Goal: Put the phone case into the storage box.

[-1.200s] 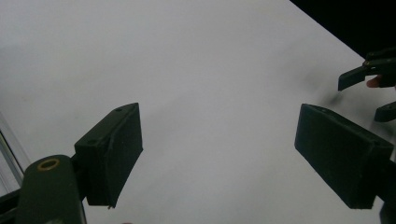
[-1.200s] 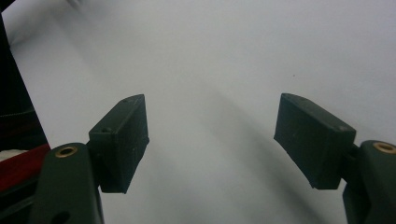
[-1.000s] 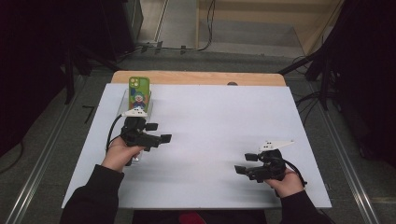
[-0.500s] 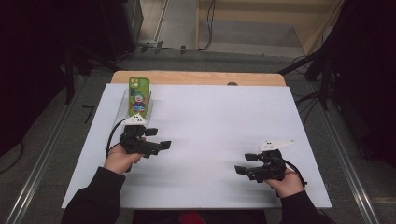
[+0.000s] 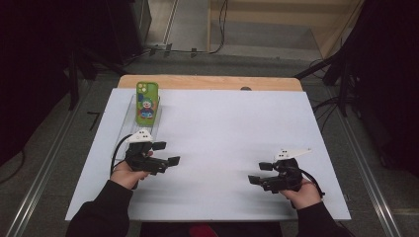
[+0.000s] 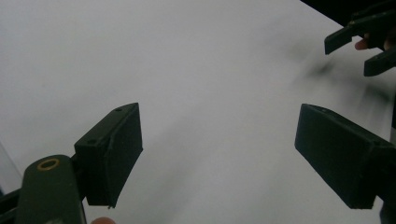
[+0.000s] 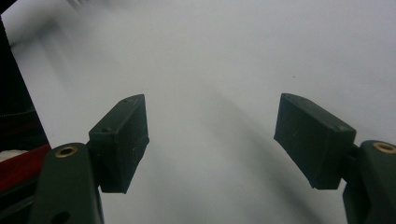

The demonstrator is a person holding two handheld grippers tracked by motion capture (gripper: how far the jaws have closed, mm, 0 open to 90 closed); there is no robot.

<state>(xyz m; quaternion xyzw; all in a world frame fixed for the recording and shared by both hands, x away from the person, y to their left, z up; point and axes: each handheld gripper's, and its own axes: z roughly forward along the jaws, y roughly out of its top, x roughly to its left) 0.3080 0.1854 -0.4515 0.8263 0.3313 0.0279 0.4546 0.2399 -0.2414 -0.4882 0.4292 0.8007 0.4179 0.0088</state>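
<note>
Right tool sits near the counter's front right corner, jaws spread wide, nothing between them; the right gripper view shows bare white surface past both pads. Left tool is at the front left part of the counter, jaws pointing toward the middle, parted with nothing held; the left gripper view has blank counter between its pads and the other tool off at the top right. Farther back, close to the rear left corner, the green phone with a cartoon figure on its case stands propped upright in what looks like a clear stand; hard to tell how it is seated. Phone is well apart from both tools, left one nearer. Judgement: the step looks like an approach or resting pose, with the phone the likely thing to go for. To do it well, use the left tool, turn it so the jaws face the back left corner, and keep them at least this wide so they clear the phone's edges. Come in level with the phone's sides, not the screen face, and pinch low enough that it does not tip. The clear stand is easy to miss, so mind clipping it. Right tool can hold off, or steady the stand if it slides.
</note>
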